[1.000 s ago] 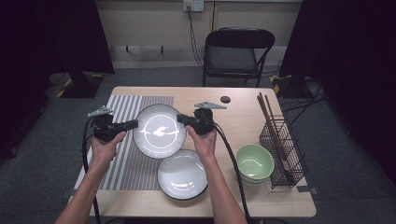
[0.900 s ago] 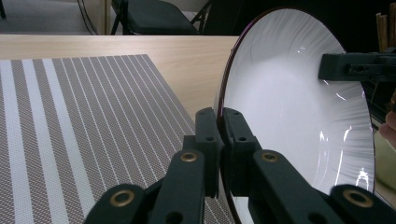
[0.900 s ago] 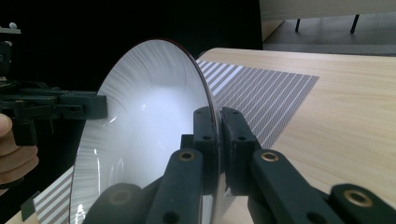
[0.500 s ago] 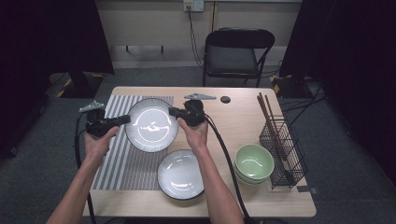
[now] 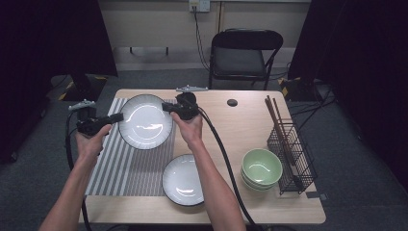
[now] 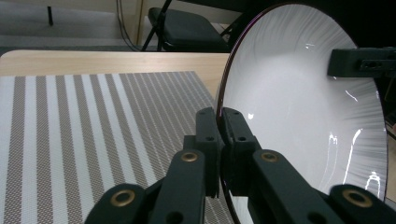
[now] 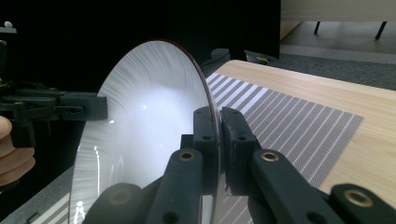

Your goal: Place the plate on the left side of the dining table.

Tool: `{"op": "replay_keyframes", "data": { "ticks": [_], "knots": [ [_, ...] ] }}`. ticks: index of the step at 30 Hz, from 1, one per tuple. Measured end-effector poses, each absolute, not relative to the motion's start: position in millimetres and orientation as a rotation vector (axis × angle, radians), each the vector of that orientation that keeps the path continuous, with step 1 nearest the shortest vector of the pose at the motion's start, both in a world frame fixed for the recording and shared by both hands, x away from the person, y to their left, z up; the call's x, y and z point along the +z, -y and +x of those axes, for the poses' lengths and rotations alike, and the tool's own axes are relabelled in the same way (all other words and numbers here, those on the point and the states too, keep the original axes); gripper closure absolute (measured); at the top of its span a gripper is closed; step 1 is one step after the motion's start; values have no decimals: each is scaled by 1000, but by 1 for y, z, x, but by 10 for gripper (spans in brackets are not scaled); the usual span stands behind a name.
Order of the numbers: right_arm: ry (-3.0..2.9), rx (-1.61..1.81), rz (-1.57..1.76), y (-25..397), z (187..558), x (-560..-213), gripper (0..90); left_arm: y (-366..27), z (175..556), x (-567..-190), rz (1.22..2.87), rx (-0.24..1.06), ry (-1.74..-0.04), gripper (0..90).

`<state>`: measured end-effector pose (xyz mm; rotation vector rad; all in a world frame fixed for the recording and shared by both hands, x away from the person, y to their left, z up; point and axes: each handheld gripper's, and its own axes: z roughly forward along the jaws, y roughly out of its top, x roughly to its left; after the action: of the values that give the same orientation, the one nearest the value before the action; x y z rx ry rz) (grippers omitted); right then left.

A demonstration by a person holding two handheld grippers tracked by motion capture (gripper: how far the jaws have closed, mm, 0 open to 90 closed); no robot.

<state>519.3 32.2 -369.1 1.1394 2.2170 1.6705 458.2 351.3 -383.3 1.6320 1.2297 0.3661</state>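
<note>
Because it is wide, the large plate (image 5: 146,121) is pinched at opposite rims by the left gripper (image 5: 113,118) and the right gripper (image 5: 169,108), above the striped mat (image 5: 126,166).

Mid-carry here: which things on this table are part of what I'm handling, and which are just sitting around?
In the job:
large plate, clamped at opposite rims
left gripper
right gripper
striped placemat beneath it

Lying about:
smaller plate
green bowls
wire rack with chopsticks
folding chair
</note>
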Motion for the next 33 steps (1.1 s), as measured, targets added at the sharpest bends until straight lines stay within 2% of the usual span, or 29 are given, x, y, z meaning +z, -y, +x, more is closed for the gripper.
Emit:
{"op": "replay_keyframes", "data": {
  "ticks": [18, 33],
  "knots": [
    [-2297, 1614, 1210, -66, 542, -414, 854, -377, 473, -421, 1682, 344, -1339, 867],
    [-2374, 1563, 1227, -84, 547, -452, 854, -390, 474, -456, 1709, 304, -1414, 868]
  ]
}}
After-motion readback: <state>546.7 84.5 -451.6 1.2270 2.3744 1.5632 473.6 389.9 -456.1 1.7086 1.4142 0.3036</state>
